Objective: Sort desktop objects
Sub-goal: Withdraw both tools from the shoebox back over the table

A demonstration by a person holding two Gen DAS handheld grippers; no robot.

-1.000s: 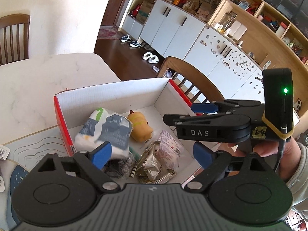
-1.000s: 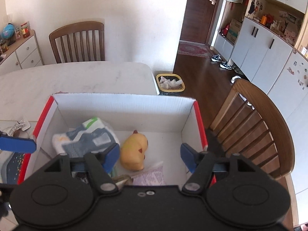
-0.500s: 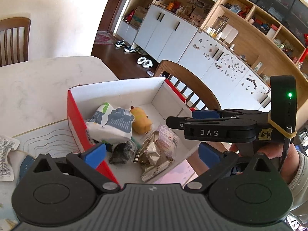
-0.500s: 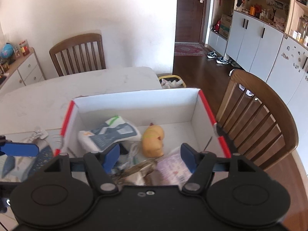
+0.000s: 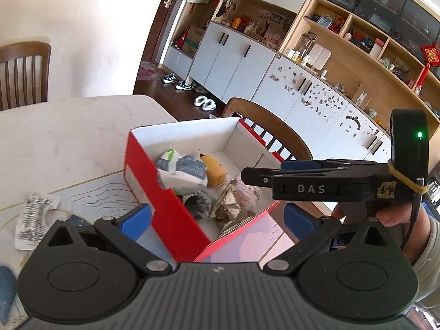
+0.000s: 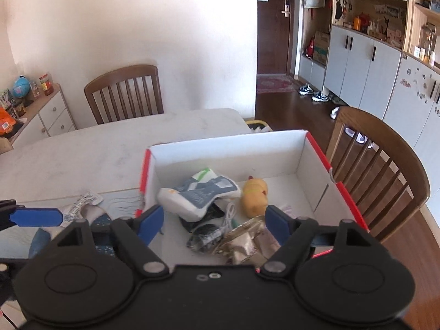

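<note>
A red box with a white inside (image 5: 143,162) (image 6: 302,148) stands on the table. It holds a white and grey packet (image 5: 183,170) (image 6: 200,195), a yellow plush toy (image 5: 214,169) (image 6: 254,192), crumpled foil wrappers (image 5: 231,206) (image 6: 242,243), a dark wrapper (image 6: 205,238) and a white cable (image 6: 229,216). My left gripper (image 5: 217,217) is open and empty, above the box's near corner. My right gripper (image 6: 214,221) is open and empty, above the box's front; it shows side-on in the left wrist view (image 5: 316,181).
A white printed wrapper (image 5: 34,217) (image 6: 82,202) lies on a patterned mat (image 5: 90,195) left of the box. Wooden chairs stand behind the table (image 6: 123,93) and right of the box (image 6: 379,176). The table edge runs just beyond the box.
Both grippers have drawn back and up from the box, so it looks smaller and farther. The left gripper has shifted left, past the box's red side wall. Both stay open.
</note>
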